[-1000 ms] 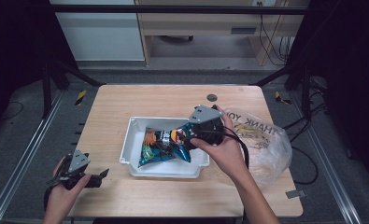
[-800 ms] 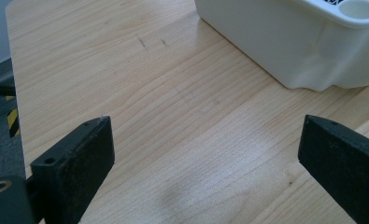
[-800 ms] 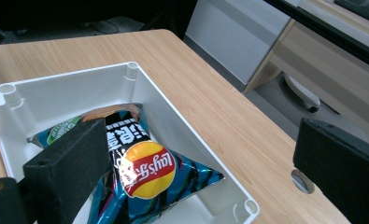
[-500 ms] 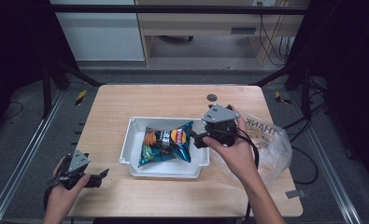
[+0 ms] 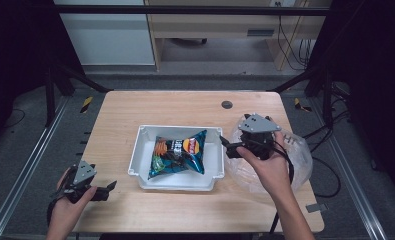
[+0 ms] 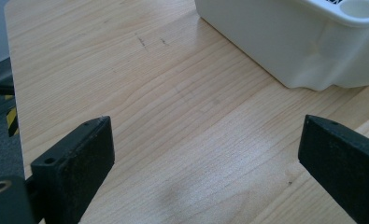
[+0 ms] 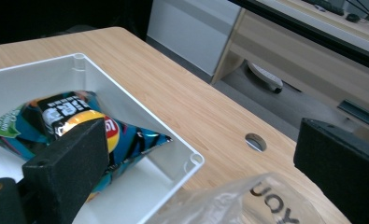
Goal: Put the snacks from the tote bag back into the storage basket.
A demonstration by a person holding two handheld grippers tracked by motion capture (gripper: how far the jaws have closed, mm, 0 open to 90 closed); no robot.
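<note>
From above, a glossy blue chip bag (image 5: 179,152) lies puffed and crinkled inside a white rectangular plastic tub (image 5: 143,136) at the middle of a pale wooden table (image 5: 175,105). The right gripper (image 5: 227,145) hovers just past the tub's right rim, over a clear, crumpled plastic bag (image 5: 299,155), fingers apart and empty. The right gripper view adds the bag's printed lettering. The left gripper (image 5: 110,186), fingers apart, rests near the table's front left corner; its own view shows bare wood grain and the tub's smooth outer wall.
</note>
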